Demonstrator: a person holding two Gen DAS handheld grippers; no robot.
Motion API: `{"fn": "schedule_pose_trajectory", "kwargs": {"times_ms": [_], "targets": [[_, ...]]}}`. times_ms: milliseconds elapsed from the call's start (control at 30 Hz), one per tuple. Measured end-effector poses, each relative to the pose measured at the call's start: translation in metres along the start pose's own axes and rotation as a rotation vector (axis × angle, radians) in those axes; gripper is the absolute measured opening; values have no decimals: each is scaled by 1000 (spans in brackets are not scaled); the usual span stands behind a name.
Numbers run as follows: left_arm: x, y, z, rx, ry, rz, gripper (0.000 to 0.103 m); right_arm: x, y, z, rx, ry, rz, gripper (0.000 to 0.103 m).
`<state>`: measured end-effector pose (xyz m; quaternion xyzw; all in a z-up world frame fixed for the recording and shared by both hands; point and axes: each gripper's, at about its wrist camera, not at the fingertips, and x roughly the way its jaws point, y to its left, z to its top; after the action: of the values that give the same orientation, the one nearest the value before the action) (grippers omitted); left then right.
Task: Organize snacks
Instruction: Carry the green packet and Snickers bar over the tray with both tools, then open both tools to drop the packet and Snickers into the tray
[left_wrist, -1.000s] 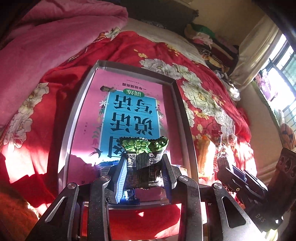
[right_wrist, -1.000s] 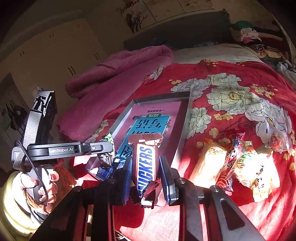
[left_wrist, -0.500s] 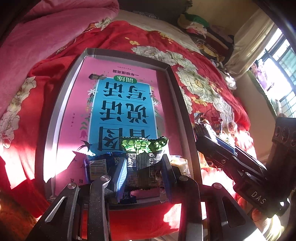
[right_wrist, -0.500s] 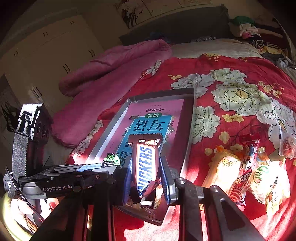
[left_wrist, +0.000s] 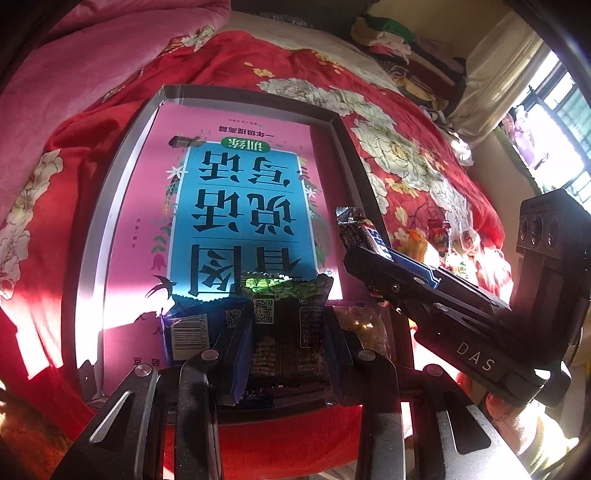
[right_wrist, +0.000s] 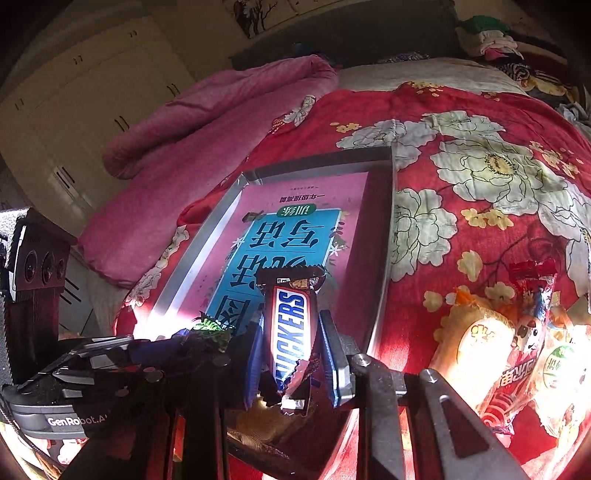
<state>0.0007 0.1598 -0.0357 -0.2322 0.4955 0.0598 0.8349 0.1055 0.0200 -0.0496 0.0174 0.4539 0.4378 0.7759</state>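
Red floral bedspread (left_wrist: 406, 155), pink blanket (left_wrist: 92, 66).

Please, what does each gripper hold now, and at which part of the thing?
The left gripper holds a dark snack packet with a green top by its lower half. The right gripper holds a Snickers bar by its lower half, near the torn end.

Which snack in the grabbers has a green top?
The dark packet held by the left gripper. Its top edge is green, while the right gripper holds a brown Snickers bar with blue letters.
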Motion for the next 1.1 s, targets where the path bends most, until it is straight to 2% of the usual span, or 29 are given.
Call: {"fn": "schedule_pose_trajectory", "kwargs": {"times_ms": [333, 1100], "targets": [[5, -4, 0, 32, 5, 22, 36, 11, -3, -2, 1, 28, -7, 29], [8, -7, 0, 38, 9, 17, 36, -5, -3, -6, -2, 30, 0, 29]]}}
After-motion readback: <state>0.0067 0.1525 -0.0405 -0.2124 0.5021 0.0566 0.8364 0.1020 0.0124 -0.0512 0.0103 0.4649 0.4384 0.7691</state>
